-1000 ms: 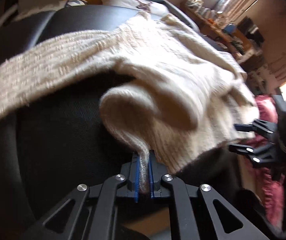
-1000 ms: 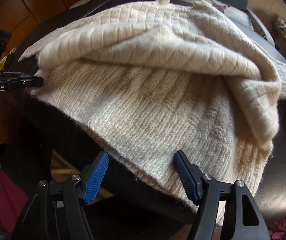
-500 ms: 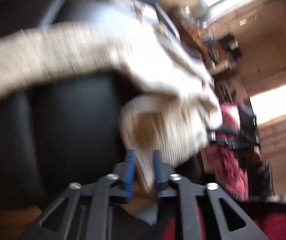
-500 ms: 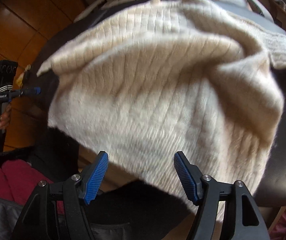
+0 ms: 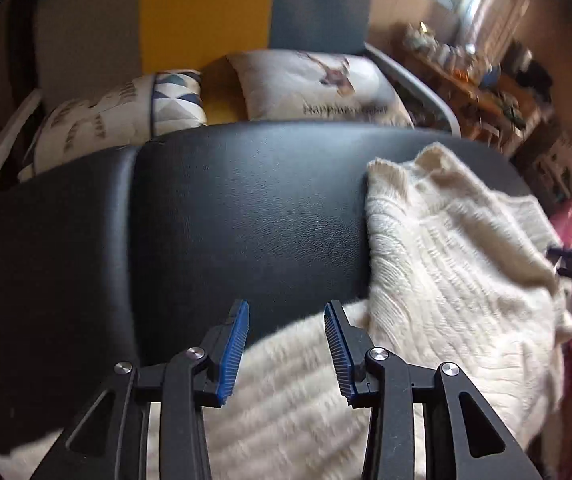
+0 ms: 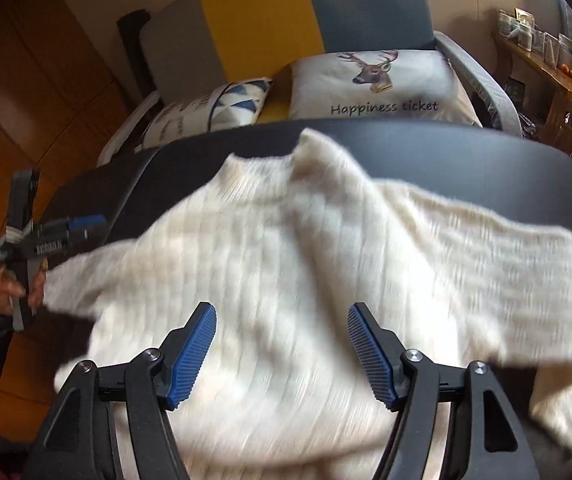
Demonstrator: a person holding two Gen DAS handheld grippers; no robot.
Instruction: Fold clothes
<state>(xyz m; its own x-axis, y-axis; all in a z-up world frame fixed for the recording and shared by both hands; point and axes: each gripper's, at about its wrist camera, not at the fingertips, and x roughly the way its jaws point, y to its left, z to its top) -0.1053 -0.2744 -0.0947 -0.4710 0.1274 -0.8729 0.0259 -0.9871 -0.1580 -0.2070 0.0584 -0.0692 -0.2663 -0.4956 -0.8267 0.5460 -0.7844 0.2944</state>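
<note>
Lying half-spread on a black padded leather-look bench top [image 6: 466,152], the cream cable-knit wool sweater [image 6: 286,264] fills the right wrist view from centre to 6 o'clock, its neckline at 12 o'clock and one sleeve [image 6: 526,248] trailing toward 3 o'clock. The right gripper [image 6: 281,354] hovers over the body panel, jaws wide and empty. The left gripper [image 5: 286,346] hangs above the knit's edge with jaws moderately parted, gripping nothing (contact with the fabric cannot be told). The knit looks soft, thick, limp and stretchy; pinching hem corners or a cuff would likely hold best.
</note>
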